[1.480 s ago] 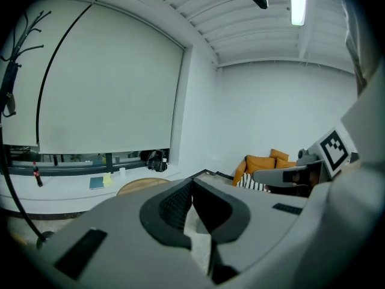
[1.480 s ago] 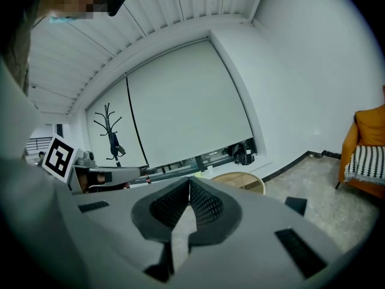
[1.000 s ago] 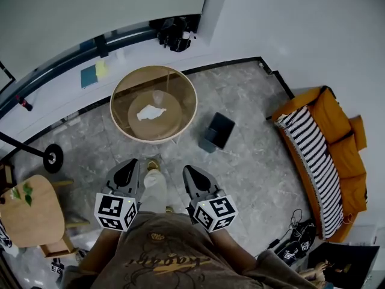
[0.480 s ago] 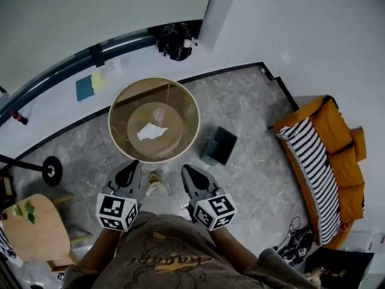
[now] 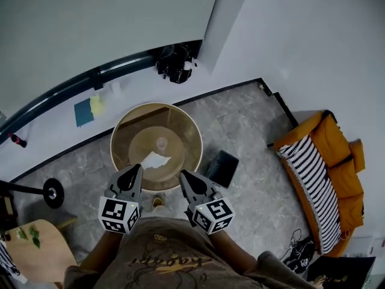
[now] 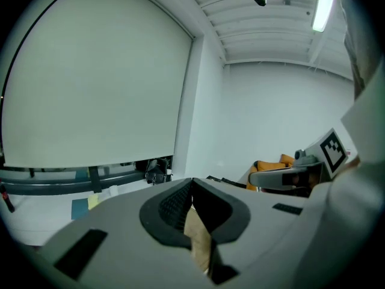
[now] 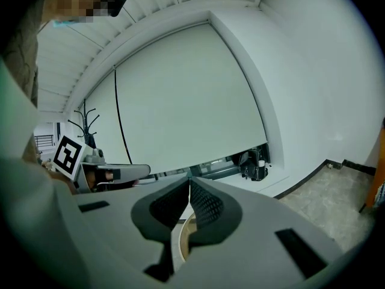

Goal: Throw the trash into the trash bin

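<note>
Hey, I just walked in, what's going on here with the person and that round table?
A person holds a gripping tool in each hand and stands at the round tan table. The left claw and the right claw are both shut with nothing between them, and they point toward the crumpled white paper lying on the table. The dark square bin sits on the grey floor just right of the table. The trash has not yet been picked up.
</note>
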Action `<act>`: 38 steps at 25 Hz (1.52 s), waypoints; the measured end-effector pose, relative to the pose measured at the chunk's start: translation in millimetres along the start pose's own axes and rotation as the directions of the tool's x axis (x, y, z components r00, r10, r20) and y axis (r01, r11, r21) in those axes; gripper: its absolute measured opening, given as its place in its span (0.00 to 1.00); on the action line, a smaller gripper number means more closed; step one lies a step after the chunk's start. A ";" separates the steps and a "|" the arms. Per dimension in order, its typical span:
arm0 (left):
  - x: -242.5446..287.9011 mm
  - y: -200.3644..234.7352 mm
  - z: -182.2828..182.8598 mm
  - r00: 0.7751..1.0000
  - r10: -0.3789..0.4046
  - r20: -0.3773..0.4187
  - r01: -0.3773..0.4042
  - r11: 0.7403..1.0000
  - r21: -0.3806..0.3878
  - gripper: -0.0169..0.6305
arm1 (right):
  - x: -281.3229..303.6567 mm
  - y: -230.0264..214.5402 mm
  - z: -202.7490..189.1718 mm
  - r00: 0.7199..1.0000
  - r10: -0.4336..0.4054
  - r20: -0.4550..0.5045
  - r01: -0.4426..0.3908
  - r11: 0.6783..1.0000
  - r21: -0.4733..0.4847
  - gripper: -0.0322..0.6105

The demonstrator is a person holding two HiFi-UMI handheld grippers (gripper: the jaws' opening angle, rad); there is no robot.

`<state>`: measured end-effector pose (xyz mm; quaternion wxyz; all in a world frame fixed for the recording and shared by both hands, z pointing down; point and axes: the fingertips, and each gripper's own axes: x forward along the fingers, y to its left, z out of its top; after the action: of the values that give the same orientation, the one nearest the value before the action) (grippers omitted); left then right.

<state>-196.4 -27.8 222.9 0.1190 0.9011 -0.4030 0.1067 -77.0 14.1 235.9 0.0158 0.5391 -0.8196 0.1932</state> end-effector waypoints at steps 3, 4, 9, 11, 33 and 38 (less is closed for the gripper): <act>14.2 12.4 9.1 1.000 -0.006 0.003 0.006 1.000 0.003 0.05 | 17.9 -4.1 11.5 1.000 -0.005 0.017 0.005 1.000 -0.006 0.08; 18.3 15.5 11.6 1.000 -0.006 0.004 0.006 1.000 0.004 0.05 | 22.6 -5.8 13.8 1.000 -0.005 0.019 0.005 1.000 -0.006 0.08; 31.6 27.2 21.2 1.000 0.002 0.007 -0.002 1.000 0.002 0.05 | 38.8 -13.3 20.0 1.000 -0.001 0.013 0.001 1.000 -0.004 0.08; 36.5 31.4 24.5 1.000 0.009 0.008 -0.009 1.000 0.003 0.05 | 46.3 -17.6 21.2 1.000 0.006 0.007 -0.006 1.000 -0.003 0.08; 77.0 66.3 2.1 0.993 0.113 -0.040 -0.115 0.991 -0.066 0.05 | 106.3 -49.2 8.3 0.992 0.089 -0.084 -0.089 0.996 0.009 0.08; 89.4 85.1 -27.0 0.986 0.160 -0.055 -0.165 0.981 -0.098 0.05 | 130.8 -64.6 -9.7 0.990 0.105 -0.097 -0.106 0.994 -0.009 0.08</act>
<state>-204.7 -137.5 285.2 0.1654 0.8552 -0.4772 0.1164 -76.0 -119.6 294.9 0.0489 0.4849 -0.8466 0.2138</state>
